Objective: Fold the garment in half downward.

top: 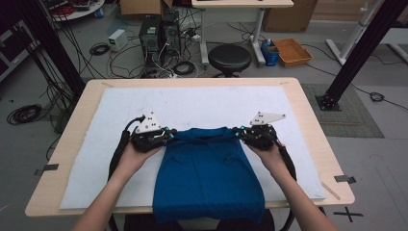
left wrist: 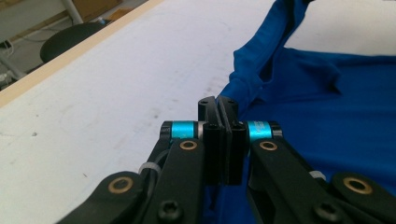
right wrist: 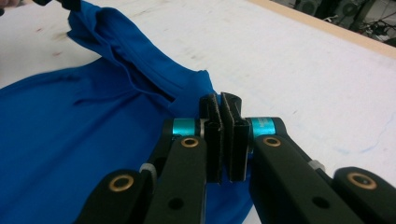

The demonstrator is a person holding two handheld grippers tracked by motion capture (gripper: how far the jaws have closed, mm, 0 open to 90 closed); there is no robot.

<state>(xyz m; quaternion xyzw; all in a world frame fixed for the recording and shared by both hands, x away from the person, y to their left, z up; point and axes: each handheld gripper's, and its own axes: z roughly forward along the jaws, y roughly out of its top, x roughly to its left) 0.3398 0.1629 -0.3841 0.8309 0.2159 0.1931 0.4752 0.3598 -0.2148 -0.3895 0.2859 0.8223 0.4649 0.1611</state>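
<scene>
A blue polo shirt [top: 207,168] lies front up on the white mat [top: 192,101], its hem hanging over the near table edge. My left gripper [top: 171,133] is shut on the shirt's left shoulder corner, and my right gripper [top: 236,131] is shut on the right shoulder corner. The top edge is stretched between them. In the left gripper view the pads [left wrist: 218,108] are pressed together with blue cloth [left wrist: 327,102] running away from them. The right gripper view shows its jaws [right wrist: 220,105] closed tight on a fold of the shirt [right wrist: 70,130].
The mat covers most of a wooden table [top: 308,110]. Bare mat stretches beyond and to both sides of the shirt. A black stool [top: 229,57], cables and computer boxes [top: 156,31] stand on the floor past the far edge.
</scene>
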